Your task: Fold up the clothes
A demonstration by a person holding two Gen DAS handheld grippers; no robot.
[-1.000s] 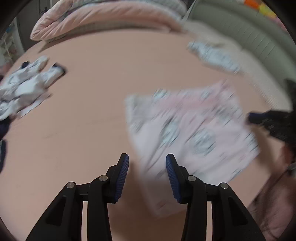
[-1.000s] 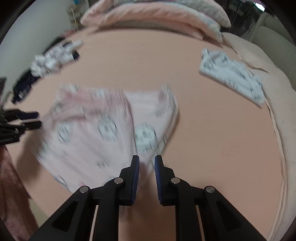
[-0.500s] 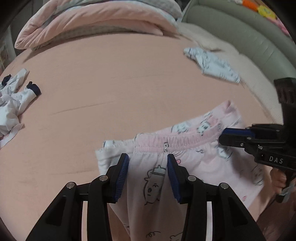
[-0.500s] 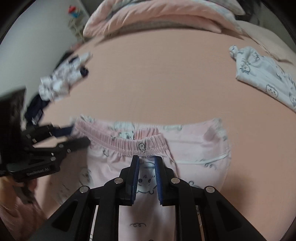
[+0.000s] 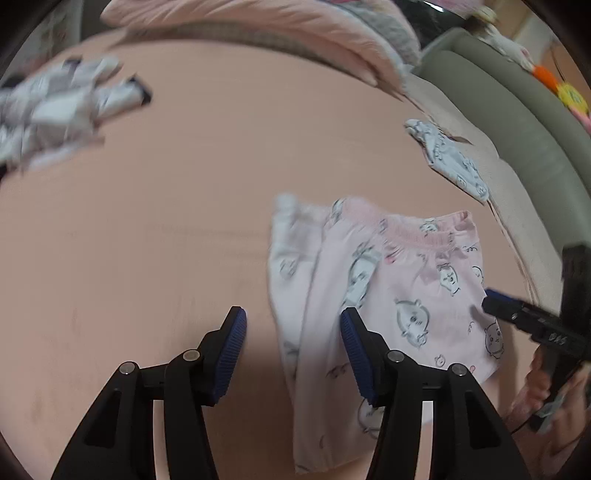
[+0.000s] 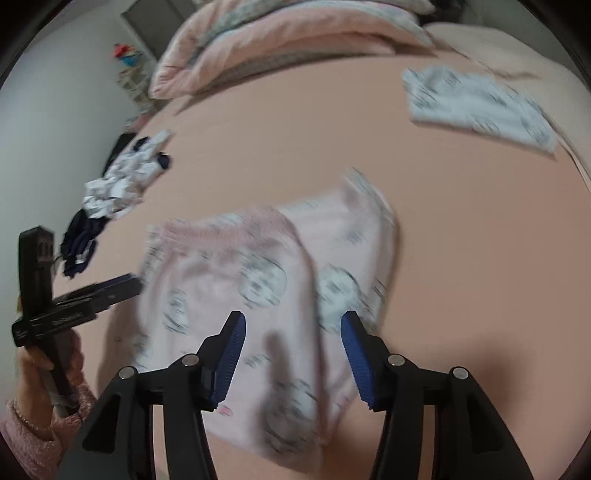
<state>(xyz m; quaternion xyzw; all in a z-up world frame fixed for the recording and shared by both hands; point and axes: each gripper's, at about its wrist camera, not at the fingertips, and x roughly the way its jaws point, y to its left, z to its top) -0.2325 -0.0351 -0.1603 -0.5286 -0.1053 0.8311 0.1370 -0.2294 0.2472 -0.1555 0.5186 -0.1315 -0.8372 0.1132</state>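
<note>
Pink pyjama trousers point(image 5: 413, 291) with a cartoon print lie folded on the pink bed sheet point(image 5: 166, 229), waistband towards the far side. My left gripper point(image 5: 293, 332) hovers over their left edge. Its jaws are opening, and the cloth lies below them, not pinched. In the right wrist view the trousers point(image 6: 240, 273) are blurred. My right gripper point(image 6: 291, 336) hangs above their middle with its jaws opening and nothing pressed between the pads. Each gripper shows in the other's view: the right gripper point(image 5: 517, 317) and the left gripper point(image 6: 92, 295), which a hand in a pink sleeve point(image 6: 33, 432) holds.
A white printed garment point(image 5: 450, 166) point(image 6: 480, 103) lies folded at the far right of the bed. Crumpled white and navy clothes point(image 5: 62, 107) point(image 6: 122, 181) sit at the far left. A rolled pink duvet point(image 5: 258, 26) point(image 6: 280, 33) lines the far edge. A grey-green padded surface point(image 5: 517, 103) runs along the right.
Half a second ago both grippers were at the waistband, the right one nearly shut on it. Now both sets of jaws stand wider, the trousers lie loose on the sheet, and both grippers have drawn back.
</note>
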